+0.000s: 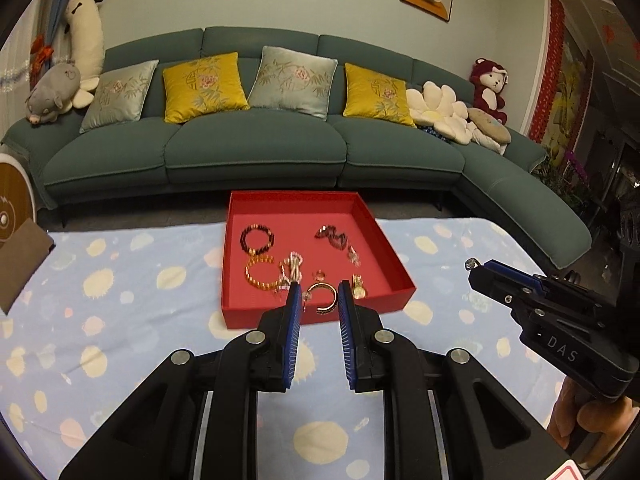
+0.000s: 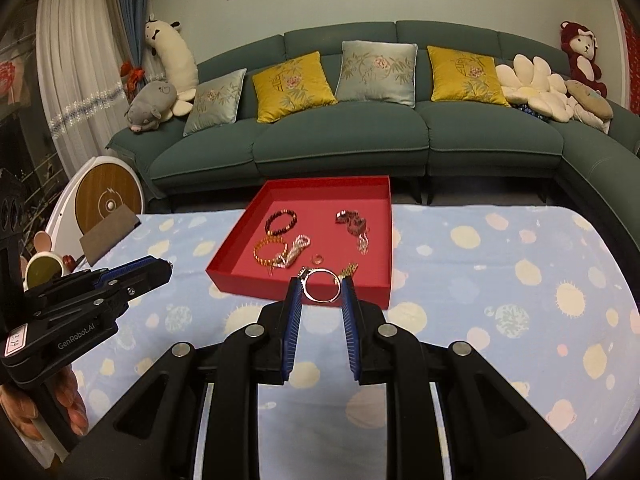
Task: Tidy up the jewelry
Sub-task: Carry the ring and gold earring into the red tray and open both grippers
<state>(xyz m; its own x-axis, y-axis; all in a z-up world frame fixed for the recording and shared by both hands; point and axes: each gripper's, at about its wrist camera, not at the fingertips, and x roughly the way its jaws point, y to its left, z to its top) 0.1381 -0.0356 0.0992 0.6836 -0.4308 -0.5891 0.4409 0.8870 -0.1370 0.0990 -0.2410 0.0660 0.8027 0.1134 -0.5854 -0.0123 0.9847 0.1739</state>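
A red tray [image 1: 394, 280] [image 2: 236, 250] sits on the blue spotted cloth and holds jewelry: a dark bead bracelet [image 1: 257, 237] [image 2: 281, 221], an amber bead bracelet [image 1: 260, 274] [image 2: 270, 254], a pearl piece [image 1: 293, 266], a small ring [image 1: 319, 275] [image 2: 317, 258], a dark hair clip [image 1: 332, 236] [image 2: 352, 220] and a gold watch [image 1: 358, 287]. My left gripper [image 1: 319, 298] is shut on a gold bangle [image 1: 323, 298] over the tray's near edge. My right gripper [image 2: 321, 291] is shut on a silver bangle [image 2: 321, 286] at the tray's near right part; it also shows in the left wrist view [image 1: 474, 266].
A green sofa [image 1: 256, 152] with cushions and plush toys stands behind the table. A brown card [image 1: 20, 256] and a round white and wood device [image 2: 108, 196] are at the left. A small round mirror [image 2: 44, 270] sits by the left edge.
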